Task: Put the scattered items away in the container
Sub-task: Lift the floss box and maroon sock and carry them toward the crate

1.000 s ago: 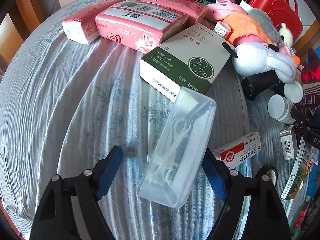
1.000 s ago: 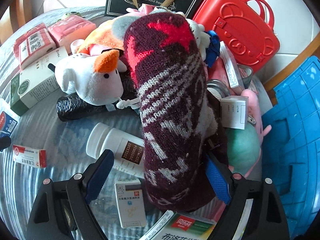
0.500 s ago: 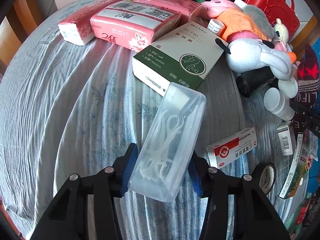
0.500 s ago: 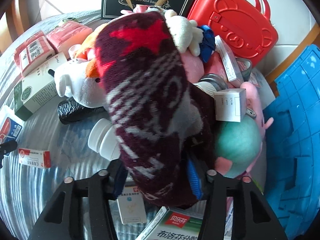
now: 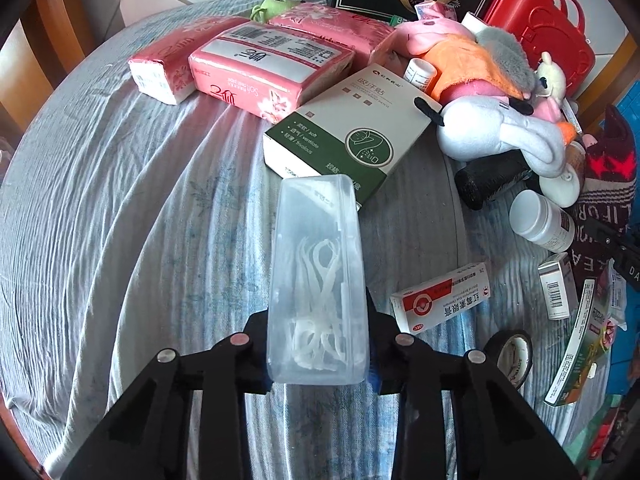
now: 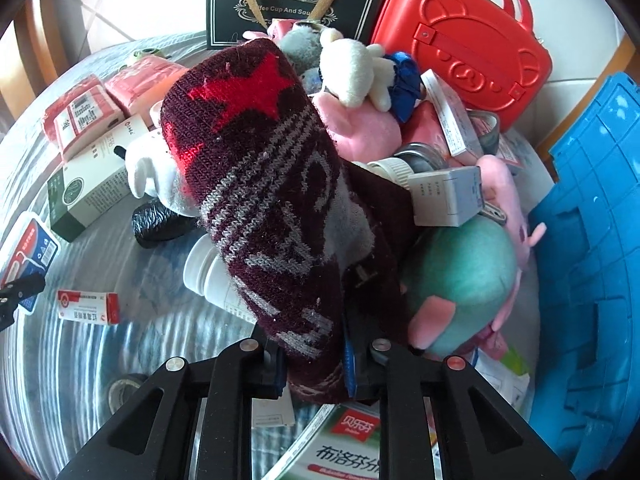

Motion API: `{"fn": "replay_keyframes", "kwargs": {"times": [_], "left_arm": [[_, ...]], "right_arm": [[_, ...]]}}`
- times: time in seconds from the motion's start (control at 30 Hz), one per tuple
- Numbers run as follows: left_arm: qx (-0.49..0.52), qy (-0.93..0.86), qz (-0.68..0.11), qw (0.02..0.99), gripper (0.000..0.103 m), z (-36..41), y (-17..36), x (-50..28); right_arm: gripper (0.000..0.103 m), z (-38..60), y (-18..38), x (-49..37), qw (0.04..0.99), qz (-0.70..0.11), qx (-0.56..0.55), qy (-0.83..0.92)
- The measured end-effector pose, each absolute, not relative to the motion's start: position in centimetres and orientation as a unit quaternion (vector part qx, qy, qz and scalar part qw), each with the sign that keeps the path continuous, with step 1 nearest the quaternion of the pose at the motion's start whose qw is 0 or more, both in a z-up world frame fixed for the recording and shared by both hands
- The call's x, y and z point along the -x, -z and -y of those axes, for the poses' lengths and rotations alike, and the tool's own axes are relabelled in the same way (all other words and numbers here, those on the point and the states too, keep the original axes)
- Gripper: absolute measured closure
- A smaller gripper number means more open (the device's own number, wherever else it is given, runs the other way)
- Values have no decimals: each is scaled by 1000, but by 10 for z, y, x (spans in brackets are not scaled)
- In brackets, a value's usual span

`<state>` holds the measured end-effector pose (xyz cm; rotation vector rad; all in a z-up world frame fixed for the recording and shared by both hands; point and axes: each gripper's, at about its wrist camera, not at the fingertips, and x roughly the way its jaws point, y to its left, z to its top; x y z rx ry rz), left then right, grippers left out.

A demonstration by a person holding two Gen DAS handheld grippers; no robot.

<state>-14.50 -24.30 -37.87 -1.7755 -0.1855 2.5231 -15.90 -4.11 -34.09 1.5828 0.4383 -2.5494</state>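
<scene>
Your left gripper [image 5: 318, 354] clamps the clear floss box [image 5: 318, 280], your right gripper [image 6: 314, 360] the knitted sock [image 6: 264, 200] — carry both level toward the blue crate [image 6: 592, 264], right of the right jaws.

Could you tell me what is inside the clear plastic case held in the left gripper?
Through the clear plastic case, held by the left gripper, a loose bundle of white floss picks shows. Their number is unclear because they overlap.
</scene>
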Motion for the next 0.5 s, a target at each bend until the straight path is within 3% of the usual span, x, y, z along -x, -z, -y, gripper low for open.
{"fn": "replay_keyframes", "kwargs": {"times": [0.5], "left_arm": [[558,-828,50,24,71,251,343,139]], "right_arm": [[84,26,302,155,61,-108,-499,858]]}}
